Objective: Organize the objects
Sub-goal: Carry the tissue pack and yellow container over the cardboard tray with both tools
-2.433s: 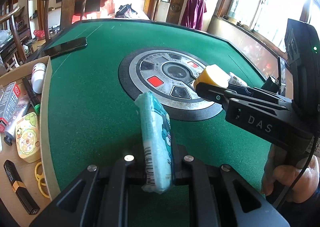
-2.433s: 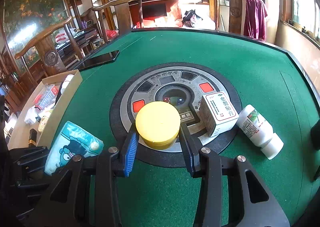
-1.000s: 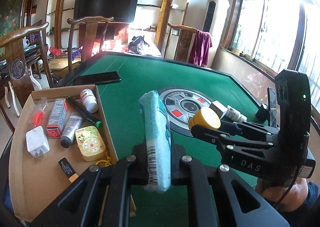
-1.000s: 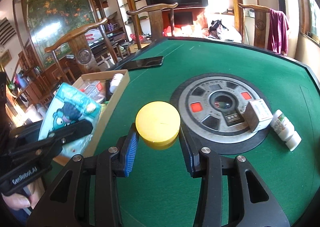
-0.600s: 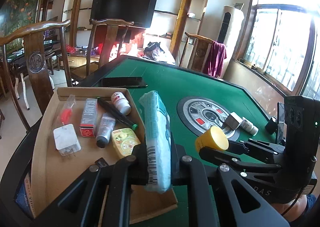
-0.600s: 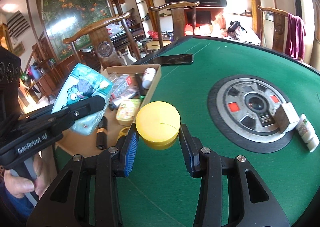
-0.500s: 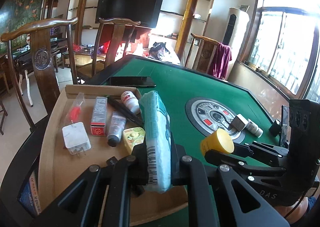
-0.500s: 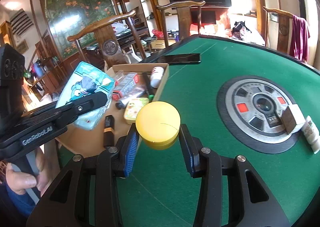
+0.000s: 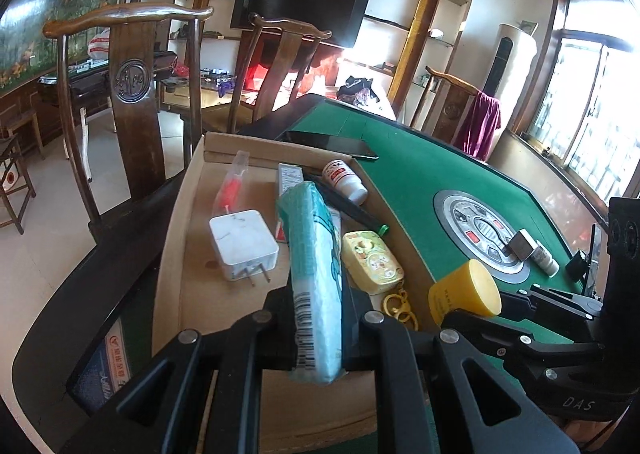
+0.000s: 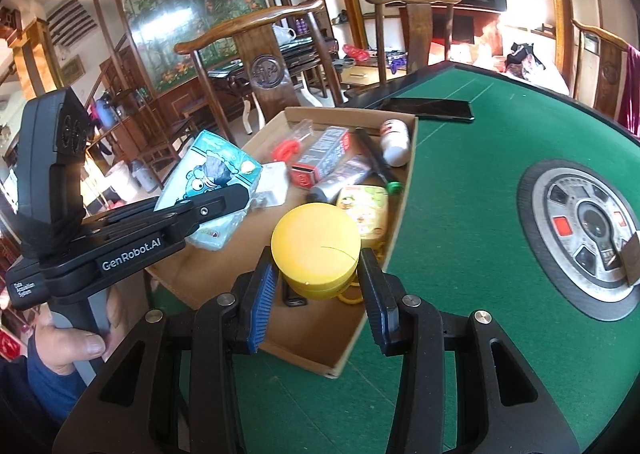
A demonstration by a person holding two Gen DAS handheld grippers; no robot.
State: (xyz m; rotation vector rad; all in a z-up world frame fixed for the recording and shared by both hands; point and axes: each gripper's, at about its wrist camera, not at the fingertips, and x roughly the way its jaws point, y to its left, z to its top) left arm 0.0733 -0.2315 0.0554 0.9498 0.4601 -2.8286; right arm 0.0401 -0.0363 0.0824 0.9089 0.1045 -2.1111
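My left gripper [image 9: 318, 318] is shut on a teal tissue pack [image 9: 314, 278] and holds it above the cardboard tray [image 9: 188, 294]; the pack also shows in the right wrist view [image 10: 212, 181]. My right gripper [image 10: 318, 286] is shut on a yellow round jar [image 10: 316, 250], held over the tray's near right part; the jar also shows in the left wrist view [image 9: 466, 294]. The tray [image 10: 316, 338] holds a white charger [image 9: 242, 244], a white bottle [image 9: 346, 177], a yellow case [image 9: 372, 262], a red box [image 10: 320, 157] and a tube [image 10: 340, 175].
The tray lies at the left edge of the green table [image 10: 480, 173]. A black phone [image 10: 428, 107] lies behind the tray. A small box [image 9: 522, 244] and a white bottle [image 9: 546, 260] rest by the round centre panel [image 9: 480, 234]. Wooden chairs [image 9: 132, 85] stand beyond the table.
Both grippers have moved left from the table's centre to over the tray, each keeping its hold. The tissue pack and the jar now hang above the tray's contents.
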